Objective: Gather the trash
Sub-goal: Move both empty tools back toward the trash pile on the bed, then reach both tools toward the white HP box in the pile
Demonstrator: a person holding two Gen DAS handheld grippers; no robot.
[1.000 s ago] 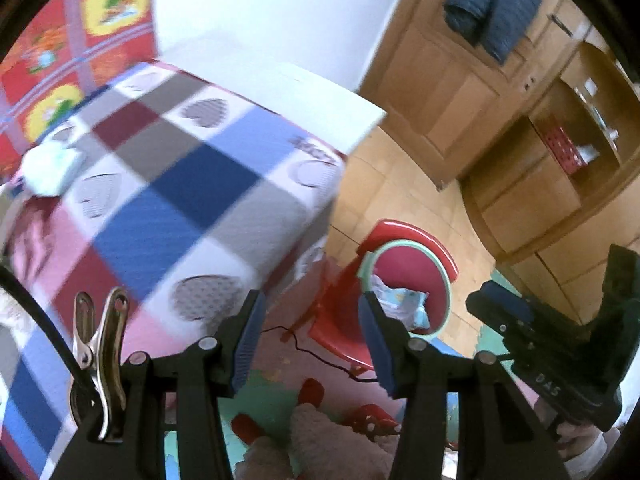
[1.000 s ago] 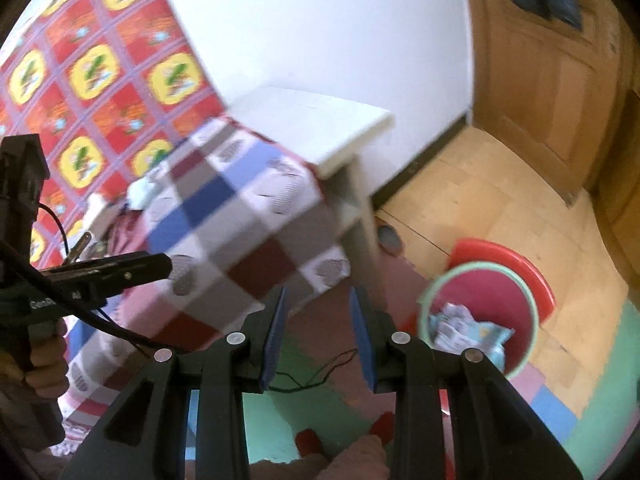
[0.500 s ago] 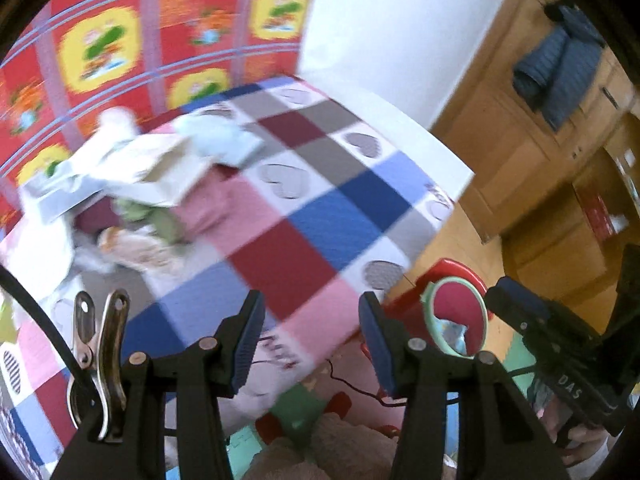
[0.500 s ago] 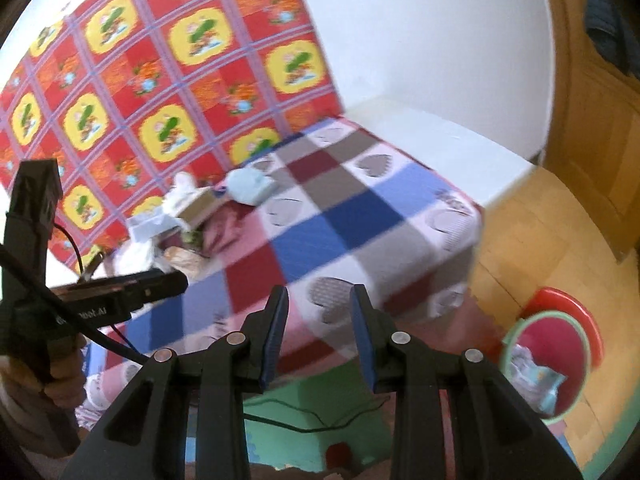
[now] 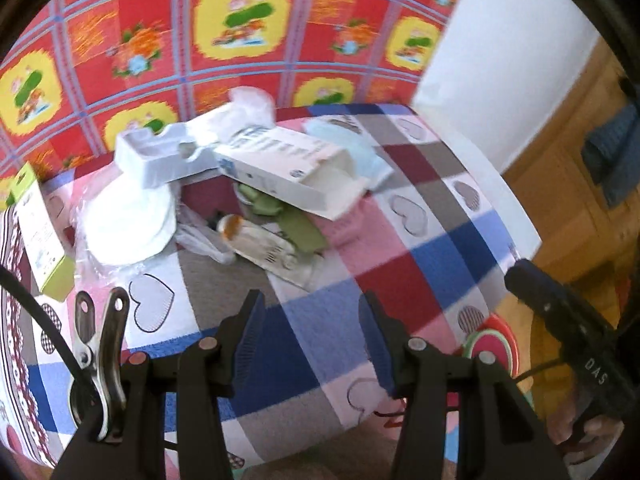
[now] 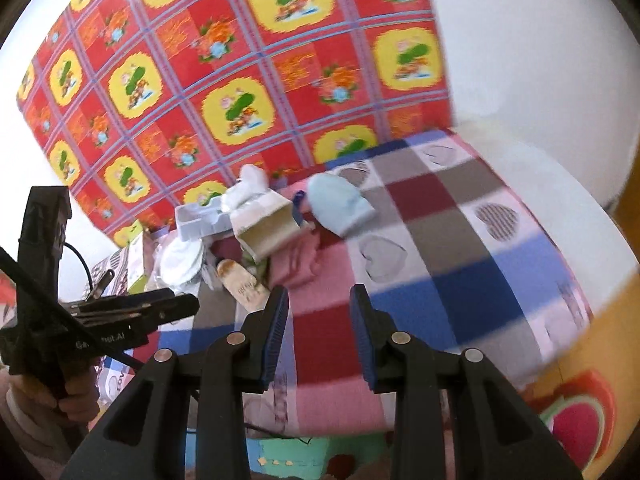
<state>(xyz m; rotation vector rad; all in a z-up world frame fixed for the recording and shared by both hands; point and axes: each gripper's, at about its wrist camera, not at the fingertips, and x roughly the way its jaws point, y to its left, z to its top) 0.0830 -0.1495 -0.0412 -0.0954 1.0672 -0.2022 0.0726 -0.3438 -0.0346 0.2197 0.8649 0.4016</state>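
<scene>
Both grippers hang empty over the checked bed, facing the trash pile.

The left gripper is spread with nothing between its blue pads; the right gripper is narrower, also empty, likely freed for another pick. Ahead of both, well apart, lies the litter: a long white cardboard carton, a white moulded plastic tray, white round pads. Smaller scraps beneath are blurred; the red bin is cut off.

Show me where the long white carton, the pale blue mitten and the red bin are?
long white carton (image 5: 280,164): left wrist view, its printed top face.
pale blue mitten (image 6: 340,202): right wrist view, its middle.
red bin (image 6: 576,420): right wrist view, its red inside.
</scene>
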